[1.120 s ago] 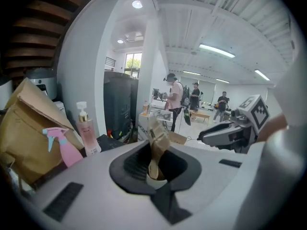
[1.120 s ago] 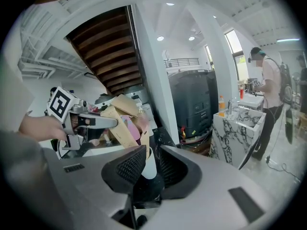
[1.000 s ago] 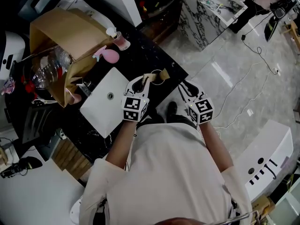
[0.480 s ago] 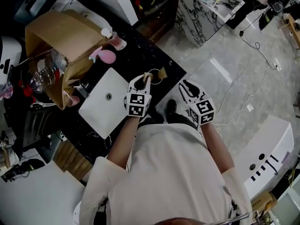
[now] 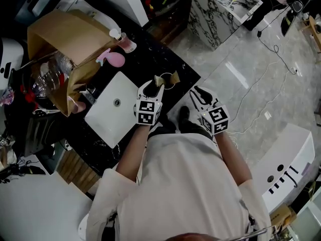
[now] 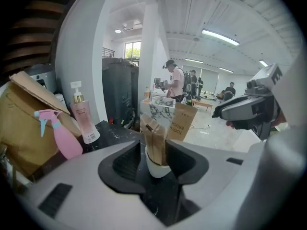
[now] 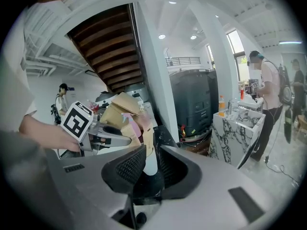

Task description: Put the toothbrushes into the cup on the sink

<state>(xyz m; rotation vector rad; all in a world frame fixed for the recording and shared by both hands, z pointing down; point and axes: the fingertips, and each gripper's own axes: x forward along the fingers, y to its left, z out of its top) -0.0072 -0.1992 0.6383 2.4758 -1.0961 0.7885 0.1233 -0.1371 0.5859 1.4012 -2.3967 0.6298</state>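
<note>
Left gripper view: cup point(image 6: 156, 167) of toothbrushes point(image 6: 155, 138) between opening jaws

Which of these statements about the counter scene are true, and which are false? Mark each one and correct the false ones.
1. The white cup holds cardboard toothbrush boxes. True.
2. The pink spray bottle lies inside the sink. False: it stands upright on the black counter, beside a pump bottle.
3. The left hand-held gripper is clamped tight on the cup. False: its jaws are opening, and the cup sits in the gap with the pads not pressing it.
4. The right hand-held gripper has its jaws apart. True.
</note>
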